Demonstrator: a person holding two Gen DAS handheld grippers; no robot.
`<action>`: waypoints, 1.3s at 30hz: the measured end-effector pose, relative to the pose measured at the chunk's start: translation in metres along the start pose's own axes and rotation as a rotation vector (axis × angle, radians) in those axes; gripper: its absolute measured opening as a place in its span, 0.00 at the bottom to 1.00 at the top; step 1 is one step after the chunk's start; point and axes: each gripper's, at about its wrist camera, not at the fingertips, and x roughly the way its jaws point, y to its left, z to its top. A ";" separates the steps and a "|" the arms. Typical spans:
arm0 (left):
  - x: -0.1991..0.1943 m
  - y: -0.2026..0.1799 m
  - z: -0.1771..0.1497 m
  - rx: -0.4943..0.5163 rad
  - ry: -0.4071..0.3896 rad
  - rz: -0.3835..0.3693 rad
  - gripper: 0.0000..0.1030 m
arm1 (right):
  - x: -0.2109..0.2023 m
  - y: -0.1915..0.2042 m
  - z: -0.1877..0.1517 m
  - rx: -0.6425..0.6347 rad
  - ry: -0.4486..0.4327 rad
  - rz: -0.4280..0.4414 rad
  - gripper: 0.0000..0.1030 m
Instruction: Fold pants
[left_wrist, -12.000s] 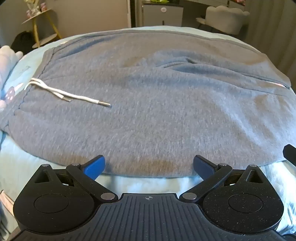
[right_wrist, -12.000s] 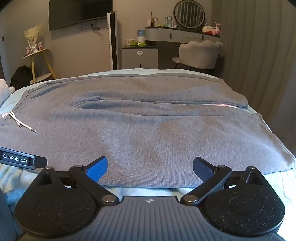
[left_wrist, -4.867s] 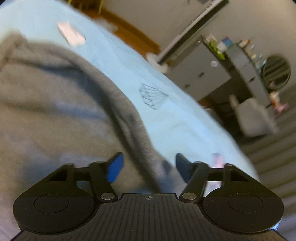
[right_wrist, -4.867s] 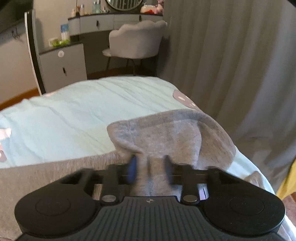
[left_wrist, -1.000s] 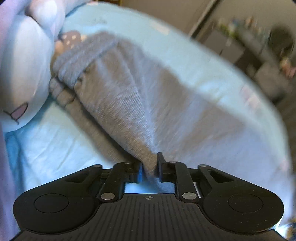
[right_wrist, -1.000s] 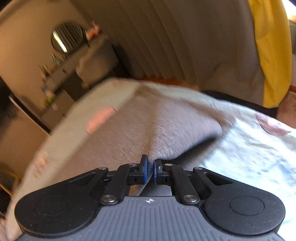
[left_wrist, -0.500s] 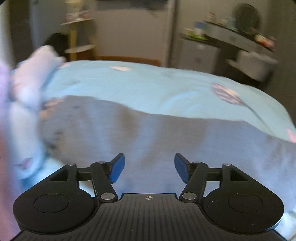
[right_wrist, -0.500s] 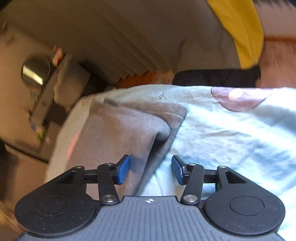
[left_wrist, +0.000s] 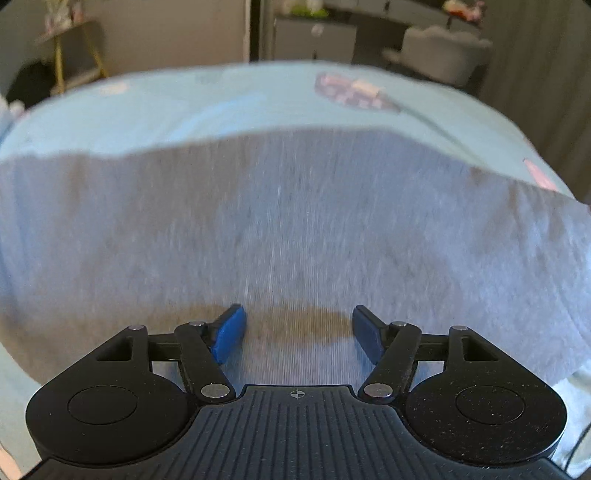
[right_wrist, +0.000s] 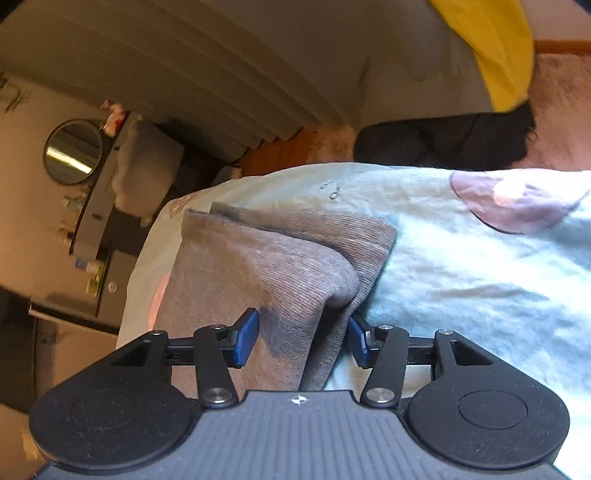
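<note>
While folded pants (left_wrist: 295, 229) lie between them, both jaws wide apart, gripping nothing.

One pair of grey pants (left_wrist: 295, 229), two tools (left_wrist: 297, 334), one bed (left_wrist: 221, 107)

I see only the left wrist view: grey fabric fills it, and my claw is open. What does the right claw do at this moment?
Observer: The right claw is open too, straddling the edge of the pants without pinching it.
Operator: Which part of the pants is it at?
Observer: A corner where two layers are stacked, the upper one set back from the lower.
Operator: What lies beyond this corner?
Observer: Light blue bedsheet with a purple patch, then grey curtains.
</note>
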 end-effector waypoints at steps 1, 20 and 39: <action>-0.002 0.000 0.000 -0.006 -0.003 -0.001 0.70 | -0.001 0.003 0.000 -0.015 -0.008 0.001 0.34; -0.009 -0.006 -0.006 0.005 -0.020 -0.078 0.81 | -0.001 0.016 -0.006 -0.110 -0.100 -0.065 0.16; -0.023 0.023 -0.009 -0.132 -0.055 -0.165 0.81 | -0.031 0.231 -0.303 -1.386 0.230 0.349 0.18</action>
